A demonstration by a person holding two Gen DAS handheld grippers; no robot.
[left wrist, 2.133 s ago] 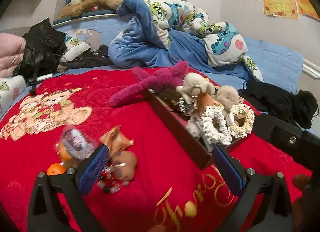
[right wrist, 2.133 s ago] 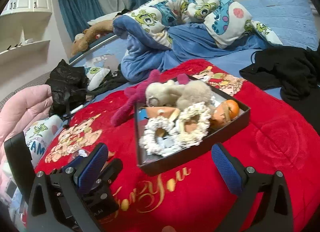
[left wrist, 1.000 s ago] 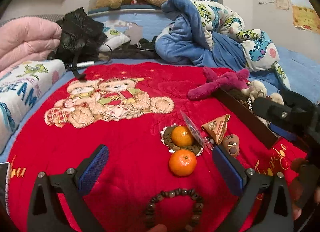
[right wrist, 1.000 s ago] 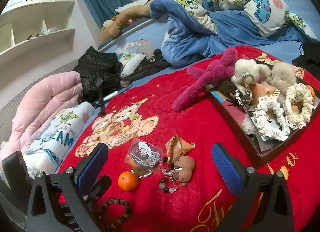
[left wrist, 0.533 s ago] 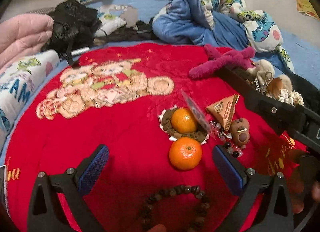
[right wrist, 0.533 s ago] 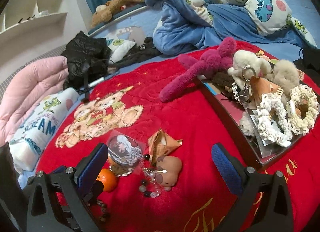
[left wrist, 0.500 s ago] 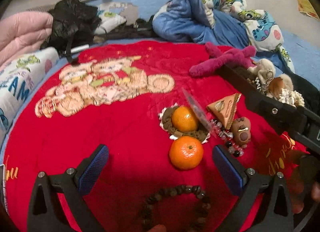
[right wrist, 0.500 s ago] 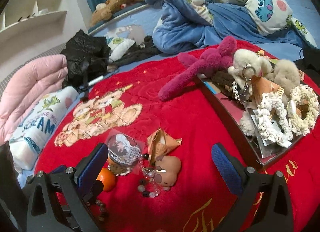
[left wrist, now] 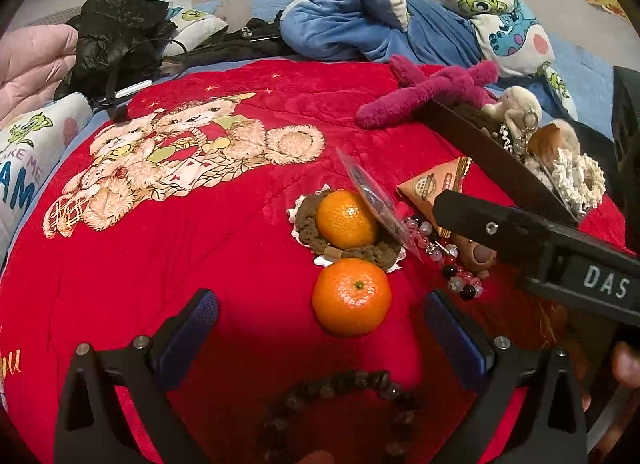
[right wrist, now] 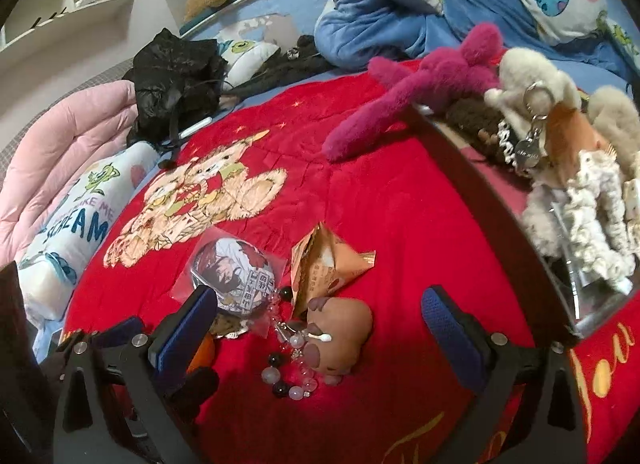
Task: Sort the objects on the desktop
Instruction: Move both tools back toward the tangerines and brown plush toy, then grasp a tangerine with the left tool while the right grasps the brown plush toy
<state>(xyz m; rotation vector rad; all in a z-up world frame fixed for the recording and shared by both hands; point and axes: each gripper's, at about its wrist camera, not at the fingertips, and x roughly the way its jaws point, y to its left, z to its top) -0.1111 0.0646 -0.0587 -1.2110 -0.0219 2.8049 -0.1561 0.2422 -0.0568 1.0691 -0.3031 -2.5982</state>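
On the red blanket (left wrist: 168, 256) lie two tangerines: the near tangerine (left wrist: 351, 296) sits just beyond my open left gripper (left wrist: 322, 328), the far tangerine (left wrist: 346, 219) rests on a brown scrunchie (left wrist: 308, 223). A dark bead bracelet (left wrist: 340, 384) lies between the left fingers. My open right gripper (right wrist: 320, 328) hovers over a brown capybara toy (right wrist: 340, 328), a bead bracelet (right wrist: 288, 360), an orange snack packet (right wrist: 324, 268) and a bagged round badge (right wrist: 234, 278). The dark tray (right wrist: 480, 183) on the right holds plush toys and scrunchies.
A magenta plush (right wrist: 416, 103) lies against the tray's far corner. Blue bedding (left wrist: 360, 15), a black bag (left wrist: 116, 35) and a pink quilt (right wrist: 60, 151) ring the blanket. The right gripper's black body (left wrist: 540, 252) crosses the left wrist view on the right.
Both grippers swung left from the tray to the loose pile and came lower and closer. The left now has the near tangerine just ahead; the right is over the capybara toy. Both stay open.
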